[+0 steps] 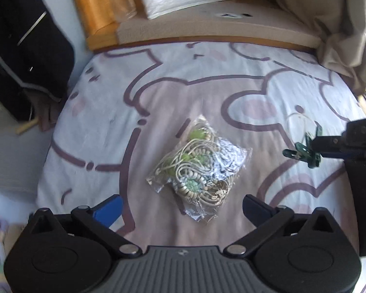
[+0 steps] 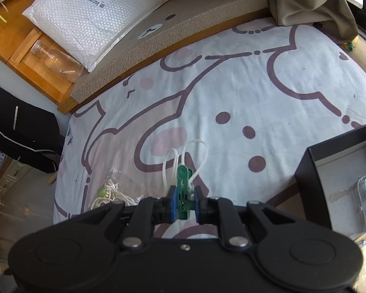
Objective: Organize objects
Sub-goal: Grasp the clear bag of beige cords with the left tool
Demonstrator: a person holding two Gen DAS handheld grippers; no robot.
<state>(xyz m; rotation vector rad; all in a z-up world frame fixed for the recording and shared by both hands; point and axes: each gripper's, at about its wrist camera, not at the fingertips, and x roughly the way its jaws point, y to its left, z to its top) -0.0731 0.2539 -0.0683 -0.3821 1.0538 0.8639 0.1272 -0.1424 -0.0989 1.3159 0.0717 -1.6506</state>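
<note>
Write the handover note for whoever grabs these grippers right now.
Left gripper: open, empty, above the clear bag of cords lying on the bedsheet.
Right gripper: shut on a green clip with a white loop hanging from it, held over the sheet.
Black box: open, to the right, some items already inside.
Done: clip picked up.
Left: probably put the clip away, then the bag.

A clear plastic bag of coiled cords [image 1: 197, 166] lay mid-frame on the cartoon-printed bed sheet [image 1: 105, 127]; a green plastic clip [image 1: 302, 151] sat to its right, a white padded mailer [image 2: 95, 14] at upper left.
</note>
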